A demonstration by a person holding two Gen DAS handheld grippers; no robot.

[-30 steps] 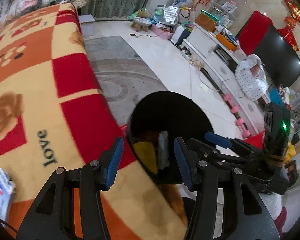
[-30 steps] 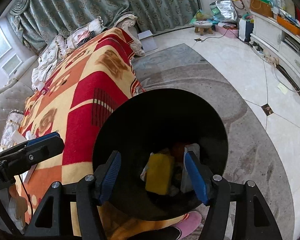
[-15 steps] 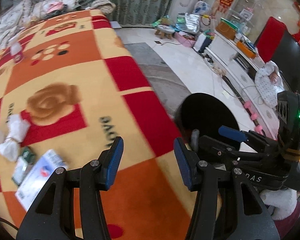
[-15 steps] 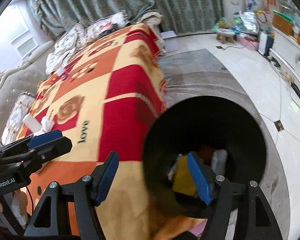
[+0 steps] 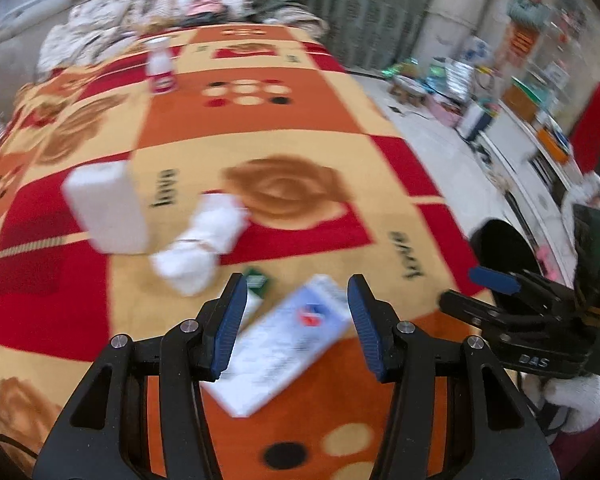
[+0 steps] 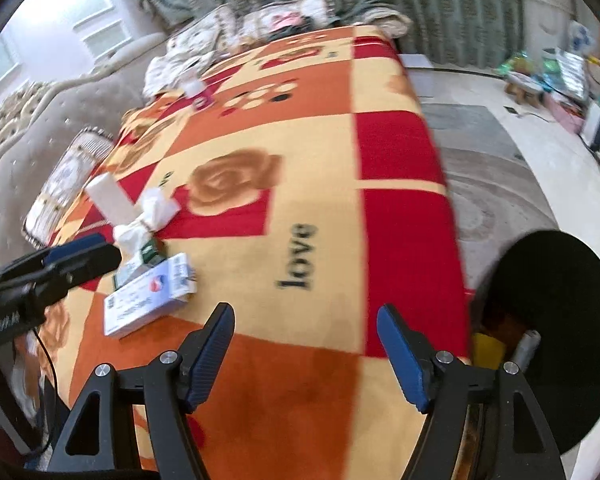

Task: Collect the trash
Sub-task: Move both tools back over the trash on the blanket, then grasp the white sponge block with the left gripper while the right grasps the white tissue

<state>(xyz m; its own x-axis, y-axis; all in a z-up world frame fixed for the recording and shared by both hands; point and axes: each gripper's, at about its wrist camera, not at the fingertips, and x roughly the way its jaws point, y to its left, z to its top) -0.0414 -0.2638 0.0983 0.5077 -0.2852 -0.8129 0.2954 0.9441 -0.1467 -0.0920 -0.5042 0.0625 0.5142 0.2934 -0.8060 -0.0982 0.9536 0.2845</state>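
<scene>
Your left gripper (image 5: 296, 320) stands spread, empty, over a white printed packet (image 5: 284, 344). Your right gripper (image 6: 306, 356) is opening, nothing between its jaws.

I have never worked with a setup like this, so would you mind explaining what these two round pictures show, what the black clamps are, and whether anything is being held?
There is no robot here: a person carries a two-finger clamp in each hand, and a fisheye camera on each clamp looks forward along its fingers, hence the round pictures. One picture comes from the left gripper, the other from the right gripper. Both point down at a surface covered by a patterned blanket. On it lie a flat white box, a knotted white tissue wad, a small green packet, a white rectangular pack and, farther off, a small bottle. A black bin stands beside it, with trash inside. Neither gripper holds anything; the right one's jaws are opening.
</scene>
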